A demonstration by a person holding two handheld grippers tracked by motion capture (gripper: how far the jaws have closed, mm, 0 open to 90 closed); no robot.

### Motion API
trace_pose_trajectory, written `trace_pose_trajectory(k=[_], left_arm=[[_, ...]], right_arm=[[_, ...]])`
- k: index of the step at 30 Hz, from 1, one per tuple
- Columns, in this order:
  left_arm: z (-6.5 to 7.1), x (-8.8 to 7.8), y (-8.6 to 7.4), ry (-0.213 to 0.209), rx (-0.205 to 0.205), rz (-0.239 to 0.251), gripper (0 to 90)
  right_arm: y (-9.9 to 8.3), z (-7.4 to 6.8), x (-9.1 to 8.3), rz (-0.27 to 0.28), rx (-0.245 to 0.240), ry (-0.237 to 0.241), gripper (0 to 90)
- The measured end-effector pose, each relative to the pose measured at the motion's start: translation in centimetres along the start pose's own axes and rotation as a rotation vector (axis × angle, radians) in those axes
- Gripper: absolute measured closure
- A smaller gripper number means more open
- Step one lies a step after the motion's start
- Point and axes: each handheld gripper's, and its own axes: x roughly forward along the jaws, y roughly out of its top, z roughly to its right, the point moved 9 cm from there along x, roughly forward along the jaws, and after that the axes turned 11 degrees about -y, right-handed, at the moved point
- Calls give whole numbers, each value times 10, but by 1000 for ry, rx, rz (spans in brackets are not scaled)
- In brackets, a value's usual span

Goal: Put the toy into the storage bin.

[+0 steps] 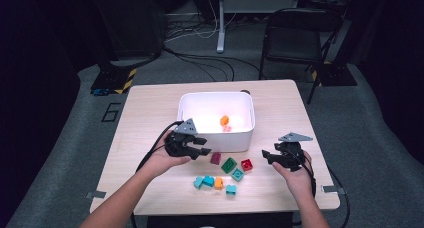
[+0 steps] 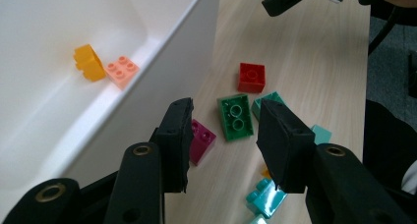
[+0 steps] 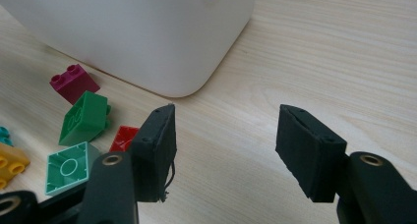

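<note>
My left gripper [image 1: 202, 152] hovers open by the front left corner of the white bin [image 1: 225, 141], nothing between its jaws. In the left gripper view [image 2: 223, 140] a green brick [image 2: 236, 117] lies on the table beyond the gap, with a magenta brick [image 2: 201, 140] beside the left jaw and a red brick [image 2: 252, 77] farther off. An orange brick [image 2: 89, 62] and a pink brick [image 2: 122, 71] lie inside the bin [image 2: 162, 81]. My right gripper [image 1: 267, 157] rests open and empty at the table's right, its jaws [image 3: 223, 145] over bare wood.
Loose bricks sit in front of the bin: magenta [image 1: 215, 158], green [image 1: 229, 164], red [image 1: 246, 164], teal [image 1: 237, 174], and a nearer row of teal [image 1: 199, 182] and orange [image 1: 218, 183]. A black chair [image 1: 295, 35] stands beyond the table.
</note>
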Motion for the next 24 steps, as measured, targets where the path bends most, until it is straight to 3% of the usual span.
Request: trace_pose_trajectory(k=[13, 24], left_arm=[[7, 15, -50, -9, -42, 6, 553], [8, 24, -79, 17, -98, 1, 530]], right_arm=[[-1, -3, 2, -3, -5, 3, 396], [-2, -2, 2, -5, -7, 2, 396]])
